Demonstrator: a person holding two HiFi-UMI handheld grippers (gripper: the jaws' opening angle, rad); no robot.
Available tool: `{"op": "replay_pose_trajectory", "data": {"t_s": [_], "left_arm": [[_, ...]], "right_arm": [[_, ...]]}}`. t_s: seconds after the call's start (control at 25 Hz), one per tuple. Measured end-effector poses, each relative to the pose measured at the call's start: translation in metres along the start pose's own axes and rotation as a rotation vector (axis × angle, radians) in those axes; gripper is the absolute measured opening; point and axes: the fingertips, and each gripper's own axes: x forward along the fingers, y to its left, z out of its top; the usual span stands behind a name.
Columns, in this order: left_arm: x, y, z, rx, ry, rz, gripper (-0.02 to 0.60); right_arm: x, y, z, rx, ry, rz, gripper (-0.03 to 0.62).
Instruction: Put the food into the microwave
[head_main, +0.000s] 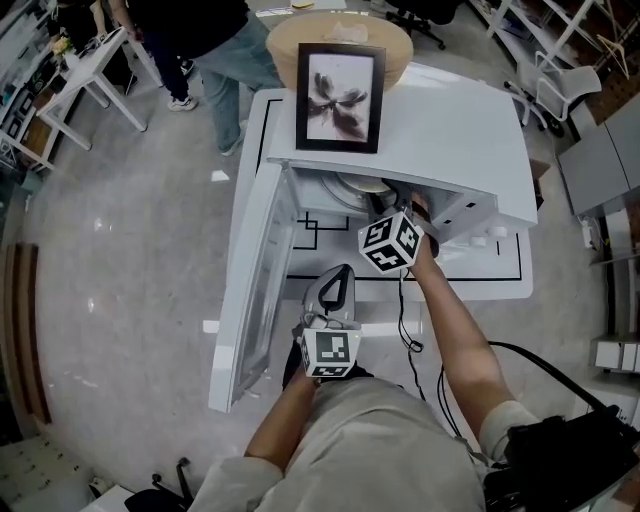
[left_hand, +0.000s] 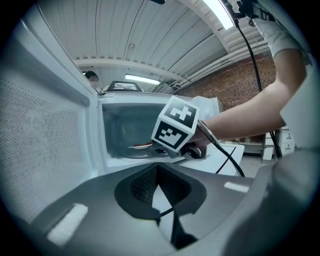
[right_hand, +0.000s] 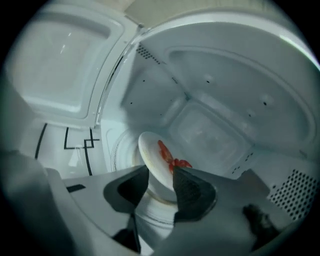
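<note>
– Right gripper view: where is the plate (right_hand: 156, 162) found?
– It is seen low in the centre of the frame, inside the microwave (right_hand: 215, 100). It appears to be set on the turntable (right_hand: 120, 150), with the red food (right_hand: 172, 159) lying on it. Its near rim is placed between the jaws of the right gripper (right_hand: 160, 182).
– Is it being gripped?
– No. The jaws are spread, and a gap is seen at the left pad, so the plate is judged unclamped. Light contact with the right pad cannot be ruled out.
– And the left gripper (left_hand: 157, 172)?
– It is closed on nothing and is seen at the lower centre of the head view, outside the open door (head_main: 255, 290).
– How is the plate expected to handle?
– It is taken for stiff glazed ceramic: fairly heavy, slick at the rim, and breakable if knocked against the cavity wall. The food looks small and loose and could be slid off by a tilt.
– Where should it be held, if a regrip is needed?
– The near rim is judged best, pinched squarely from above and below and held level. The far side is shut in by the back wall.
</note>
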Motion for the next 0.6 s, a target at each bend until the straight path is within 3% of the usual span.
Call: {"op": "replay_pose_trajectory", "data": {"t_s": [0.12,0.6], "left_arm": [[0.0000,-0.0032,-0.0010,-0.006,0.007,-0.014,0.008],[-0.0005,-0.0024,0.0043,-0.044,0.010,-0.040,0.008]], "right_arm": [[-0.0020,-0.0015,0.0008,0.136,-0.055,0.059,0.167],[-0.0095,-0.0047,0.0069,0.388,-0.251,0.115,0.213]]}}
